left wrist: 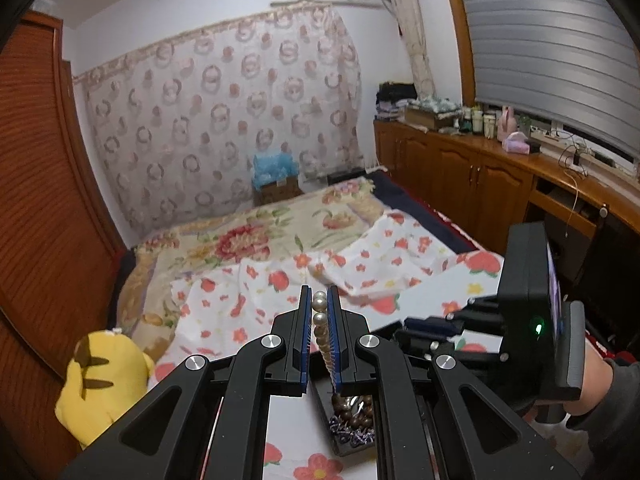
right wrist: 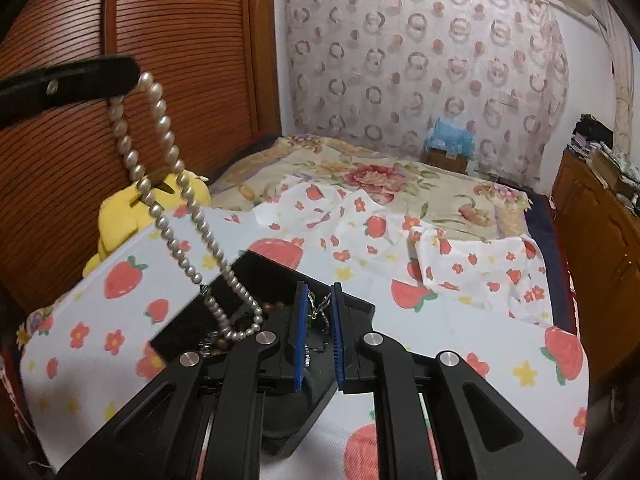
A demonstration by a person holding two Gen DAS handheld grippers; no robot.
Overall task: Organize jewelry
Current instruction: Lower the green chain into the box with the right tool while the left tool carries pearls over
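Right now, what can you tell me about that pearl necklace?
The pearl necklace is a strand of round, glossy off-white beads. The left gripper pinches its top, jaws shut on it, so it hangs as a long loop. Its bottom end dips into the black box on the bed, lying over brown beads.

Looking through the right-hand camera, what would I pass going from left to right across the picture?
Yellow plush toy → white pearl necklace hanging from the left gripper → black jewelry tray → right gripper with blue-padded fingers → blue bag on a cardboard box → wooden cabinets.
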